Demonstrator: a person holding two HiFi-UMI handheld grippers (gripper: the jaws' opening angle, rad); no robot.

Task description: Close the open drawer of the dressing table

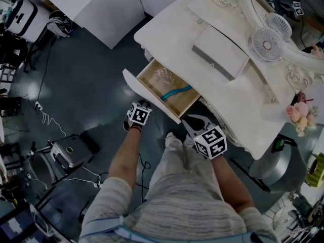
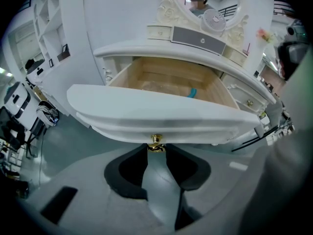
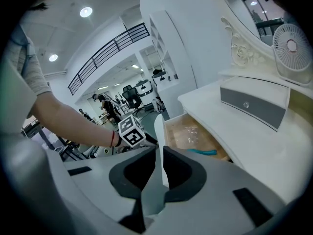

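The white dressing table (image 1: 243, 100) has its wide drawer (image 1: 158, 90) pulled out, with a wooden inside and a teal object (image 1: 177, 91) in it. My left gripper (image 1: 143, 104) is at the middle of the curved drawer front (image 2: 161, 111). Its jaws are closed on the small gold knob (image 2: 156, 141) from both sides. My right gripper (image 1: 191, 119) is at the drawer front's right end. In the right gripper view the front's white edge (image 3: 158, 131) runs down between the narrow jaws of the right gripper (image 3: 160, 155), which grip it.
On the tabletop stand a grey-fronted box (image 1: 220, 52), a small fan (image 1: 265, 44) and pink flowers (image 1: 301, 116). A silver case (image 1: 71, 151) and cables lie on the dark floor at left. The person's legs (image 1: 177, 176) stand close before the drawer.
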